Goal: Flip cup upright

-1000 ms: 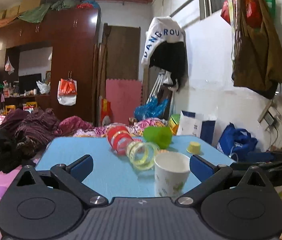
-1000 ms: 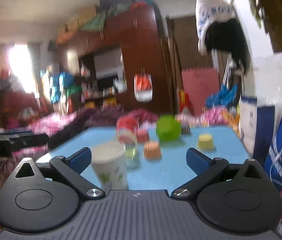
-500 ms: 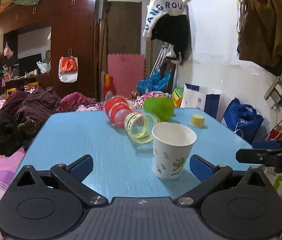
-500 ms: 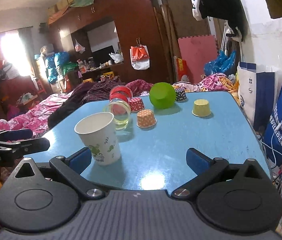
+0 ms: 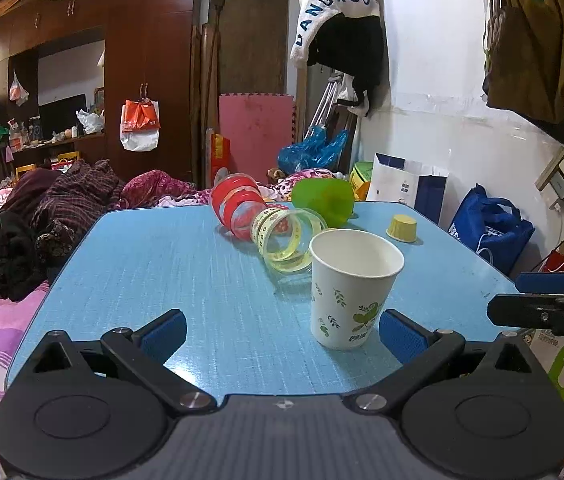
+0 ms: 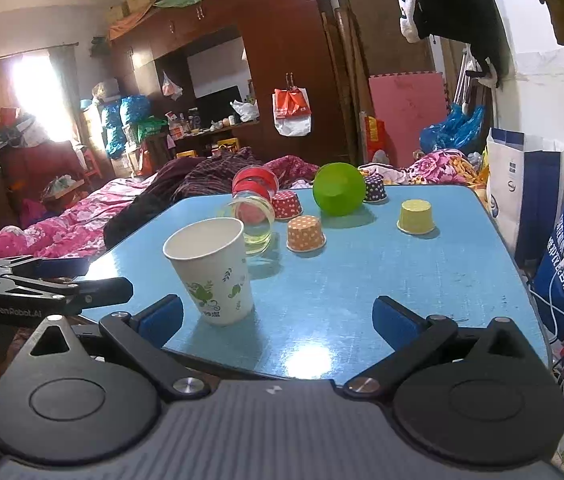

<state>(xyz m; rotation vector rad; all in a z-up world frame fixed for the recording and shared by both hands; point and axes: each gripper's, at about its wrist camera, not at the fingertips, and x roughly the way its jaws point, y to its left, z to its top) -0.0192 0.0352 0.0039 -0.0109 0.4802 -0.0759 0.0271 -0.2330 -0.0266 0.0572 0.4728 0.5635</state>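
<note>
A white paper cup with green leaf print (image 5: 352, 288) stands upright, mouth up, near the front edge of the blue table (image 5: 186, 264). It also shows in the right wrist view (image 6: 212, 270). My left gripper (image 5: 280, 330) is open and empty, with the cup just ahead of its right finger. My right gripper (image 6: 278, 316) is open and empty, with the cup just ahead of its left finger. Neither gripper touches the cup.
Behind the cup lie a clear yellow-banded cup (image 5: 288, 240), a red-banded cup (image 5: 234, 204) and a green cup (image 6: 338, 194) on their sides. Small inverted cups stand there: orange dotted (image 6: 306, 234), red dotted (image 6: 286, 205), yellow (image 6: 416, 217), purple dotted (image 6: 375, 188). Bedding lies left, bags right.
Both grippers have risen and drawn back from the upright cup, so more of the table shows. The cup has stayed in place.
</note>
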